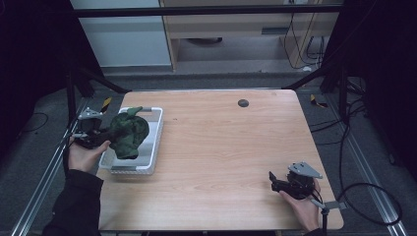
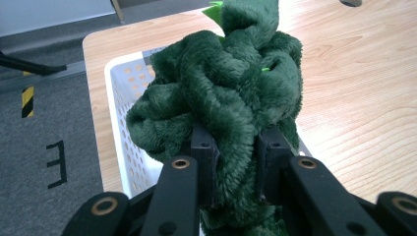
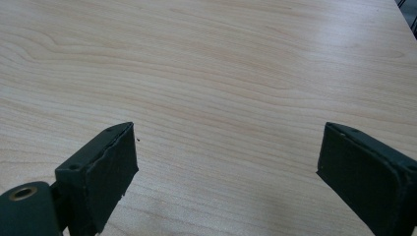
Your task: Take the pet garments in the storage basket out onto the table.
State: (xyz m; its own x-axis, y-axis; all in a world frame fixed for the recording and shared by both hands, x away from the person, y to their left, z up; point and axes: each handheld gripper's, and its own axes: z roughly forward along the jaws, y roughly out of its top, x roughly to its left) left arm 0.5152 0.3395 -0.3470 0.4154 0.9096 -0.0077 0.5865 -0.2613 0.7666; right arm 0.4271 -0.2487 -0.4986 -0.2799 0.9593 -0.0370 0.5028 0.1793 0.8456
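The left gripper [image 2: 235,152] squeezes its two black jaws tight on a green plush toy [image 2: 226,88]. The fluffy toy bulges out above the jaws and hangs over the white basket [image 1: 153,142]. The basket sits at about nine o'clock on the wooden table [image 1: 221,147]. The right gripper [image 3: 226,167] has its jaws wide apart, with nothing between them. It rests at about five o'clock on the table.

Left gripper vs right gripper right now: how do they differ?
The left gripper is shut on the dark green plush toy; the right gripper is open, nothing between its jaws. The left is held over the white perforated plastic basket; the right sits low over bare wooden table. Both are hand-held with black jaws.
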